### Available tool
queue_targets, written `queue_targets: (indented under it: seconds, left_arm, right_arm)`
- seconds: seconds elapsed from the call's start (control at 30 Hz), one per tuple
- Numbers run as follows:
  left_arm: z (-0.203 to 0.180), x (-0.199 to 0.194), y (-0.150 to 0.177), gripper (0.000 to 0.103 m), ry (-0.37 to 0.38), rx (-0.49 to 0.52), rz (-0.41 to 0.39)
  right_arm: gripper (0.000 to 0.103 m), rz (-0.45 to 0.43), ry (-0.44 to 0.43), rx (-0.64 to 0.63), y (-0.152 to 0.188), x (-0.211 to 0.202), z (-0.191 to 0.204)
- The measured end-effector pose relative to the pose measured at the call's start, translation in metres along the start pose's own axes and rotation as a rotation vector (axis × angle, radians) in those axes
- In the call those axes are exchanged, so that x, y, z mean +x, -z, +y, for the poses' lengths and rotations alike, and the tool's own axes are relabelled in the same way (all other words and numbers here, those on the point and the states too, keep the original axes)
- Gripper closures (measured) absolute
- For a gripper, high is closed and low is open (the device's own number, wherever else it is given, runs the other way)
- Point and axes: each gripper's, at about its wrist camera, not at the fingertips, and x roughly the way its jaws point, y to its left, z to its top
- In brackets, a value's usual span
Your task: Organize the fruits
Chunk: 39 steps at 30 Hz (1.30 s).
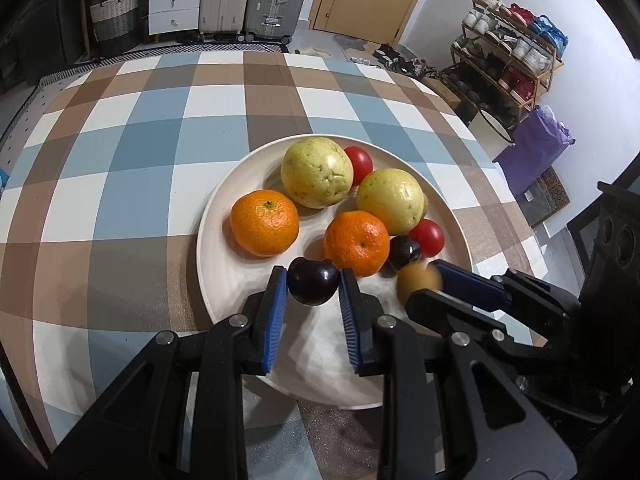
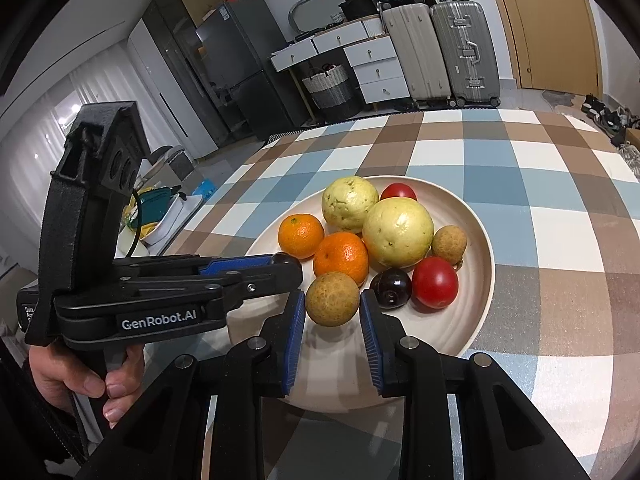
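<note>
A cream plate (image 1: 224, 200) (image 2: 476, 240) on the checked tablecloth holds two oranges (image 1: 264, 222) (image 1: 356, 242), two pale green guavas (image 1: 316, 172) (image 1: 390, 200), two red tomatoes (image 1: 359, 160) (image 1: 427, 237), a dark plum (image 1: 404, 251) and a brown longan (image 2: 449, 245). My left gripper (image 1: 313, 286) is shut on a second dark plum (image 1: 313, 282) just above the plate's near part. My right gripper (image 2: 333, 304) has its blue pads against a brown longan (image 2: 332, 299) over the plate; it appears blurred in the left wrist view (image 1: 418, 280).
The checked table (image 1: 140, 160) stretches left and far. A shoe rack (image 1: 508, 60) and purple bag (image 1: 540, 144) stand right of it. Suitcases (image 2: 440, 48), white drawers (image 2: 376, 68) and a basket (image 2: 330, 88) line the far wall. A hand (image 2: 92, 372) holds the left gripper.
</note>
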Motion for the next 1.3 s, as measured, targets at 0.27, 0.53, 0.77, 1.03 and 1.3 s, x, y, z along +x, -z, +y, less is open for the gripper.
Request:
queue_targets:
  seconds: [0.27, 0.53, 0.77, 1.03, 1.3]
  left_arm:
    - [0.001, -0.011, 0.000, 0.080, -0.013, -0.008, -0.021]
    - [0.001, -0.036, 0.007, 0.079, -0.037, -0.006, -0.071]
    - [-0.008, -0.068, 0.021, 0.079, -0.094, 0.030, -0.137]
    - [-0.020, -0.107, 0.040, 0.068, -0.097, 0.050, -0.217]
    - [-0.021, -0.146, 0.065, 0.037, -0.142, 0.013, -0.343]
  right_arm:
    - [0.066, -0.026, 0.009, -0.008, -0.002, -0.004, 0.001]
    - [0.066, -0.085, 0.020, -0.005, -0.002, -0.023, 0.006]
    - [0.065, -0.145, 0.029, -0.017, 0.003, -0.047, 0.016]
    - [0.060, -0.243, 0.028, -0.035, 0.011, -0.076, 0.032]
    - [0.049, -0.337, 0.026, -0.077, 0.027, -0.103, 0.047]
